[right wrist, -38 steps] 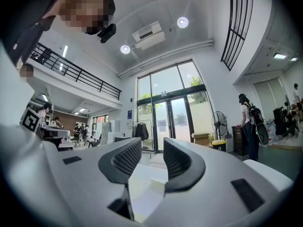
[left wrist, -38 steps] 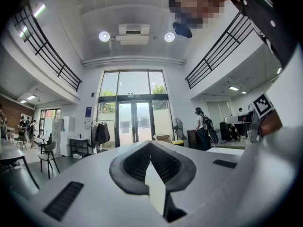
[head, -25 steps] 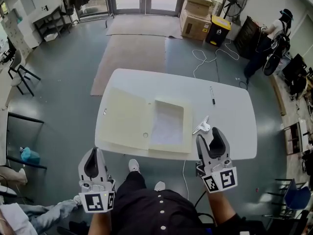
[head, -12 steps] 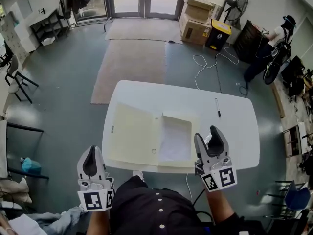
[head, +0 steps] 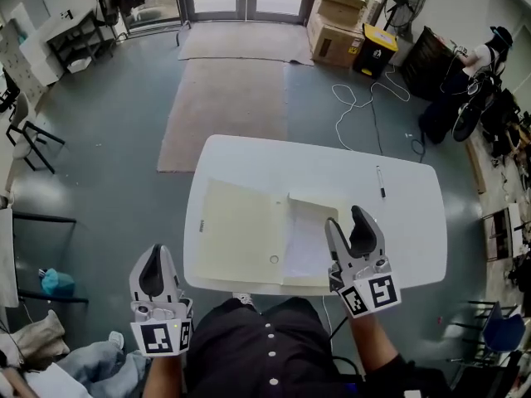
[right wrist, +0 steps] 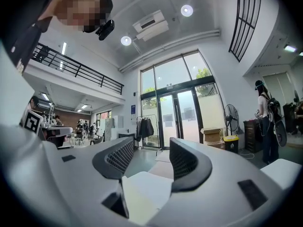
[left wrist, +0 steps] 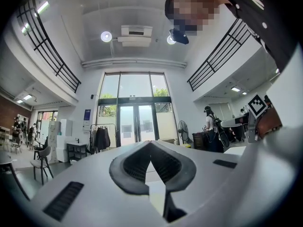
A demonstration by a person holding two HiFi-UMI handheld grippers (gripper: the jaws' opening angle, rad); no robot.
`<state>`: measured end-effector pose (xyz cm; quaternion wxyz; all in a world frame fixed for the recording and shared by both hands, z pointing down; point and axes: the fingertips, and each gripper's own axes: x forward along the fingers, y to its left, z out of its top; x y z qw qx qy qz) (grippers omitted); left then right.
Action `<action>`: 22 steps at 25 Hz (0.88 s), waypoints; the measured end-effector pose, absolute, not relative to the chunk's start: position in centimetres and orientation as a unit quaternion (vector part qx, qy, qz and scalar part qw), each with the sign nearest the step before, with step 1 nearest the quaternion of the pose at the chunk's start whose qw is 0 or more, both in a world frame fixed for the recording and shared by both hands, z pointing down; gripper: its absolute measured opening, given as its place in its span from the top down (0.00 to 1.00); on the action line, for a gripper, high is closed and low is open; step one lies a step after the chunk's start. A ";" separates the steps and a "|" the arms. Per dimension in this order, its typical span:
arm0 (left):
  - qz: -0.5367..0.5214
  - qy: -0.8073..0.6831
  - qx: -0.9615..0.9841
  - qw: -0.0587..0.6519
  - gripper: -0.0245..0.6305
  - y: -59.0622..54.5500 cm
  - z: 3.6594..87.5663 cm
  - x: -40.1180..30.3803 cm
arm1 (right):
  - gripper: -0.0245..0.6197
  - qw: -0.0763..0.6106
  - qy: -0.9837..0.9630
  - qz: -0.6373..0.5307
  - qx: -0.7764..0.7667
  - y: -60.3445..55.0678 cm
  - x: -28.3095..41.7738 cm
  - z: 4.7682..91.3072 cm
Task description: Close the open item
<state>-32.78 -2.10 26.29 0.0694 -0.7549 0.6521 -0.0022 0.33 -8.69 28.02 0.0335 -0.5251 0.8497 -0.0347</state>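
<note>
Cream card, the folder (head: 241, 230) lies opened flat on the white desk (head: 332, 164). Its long axis runs left to right across the head view. The hinge line points away from the person, the flat cover lies to the left, and the shallower half with white paper (head: 305, 243) lies to the right. It sits on the desk's near half, close to the front edge, and a pen (head: 381, 182) lies well apart towards the far right.

The right gripper (head: 349, 225) is held level over the desk's near right part, just beside the folder's right-hand edge. Its left finger overlaps that edge in the head view, and contact cannot be told. Its fingers (right wrist: 117, 159) stand well apart and have just been closing a little, with nothing between them.

The left gripper (head: 156, 255) hangs off the desk at the near left, well clear of the folder. Its fingers (left wrist: 134, 162) meet at the tips and hold nothing.
</note>
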 end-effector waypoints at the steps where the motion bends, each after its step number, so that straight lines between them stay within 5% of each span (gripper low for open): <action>1: -0.005 0.657 -0.750 0.068 0.94 -2.1 26.6 -32.9 | 0.56 0.027 0.853 -0.039 -0.519 -9.0 0.0 28.5; 22: -0.094 0.761 -0.642 -0.007 0.94 3.9 33.8 -36.7 | 0.47 -0.148 0.918 -0.188 -0.315 -12.4 -24.4 45.4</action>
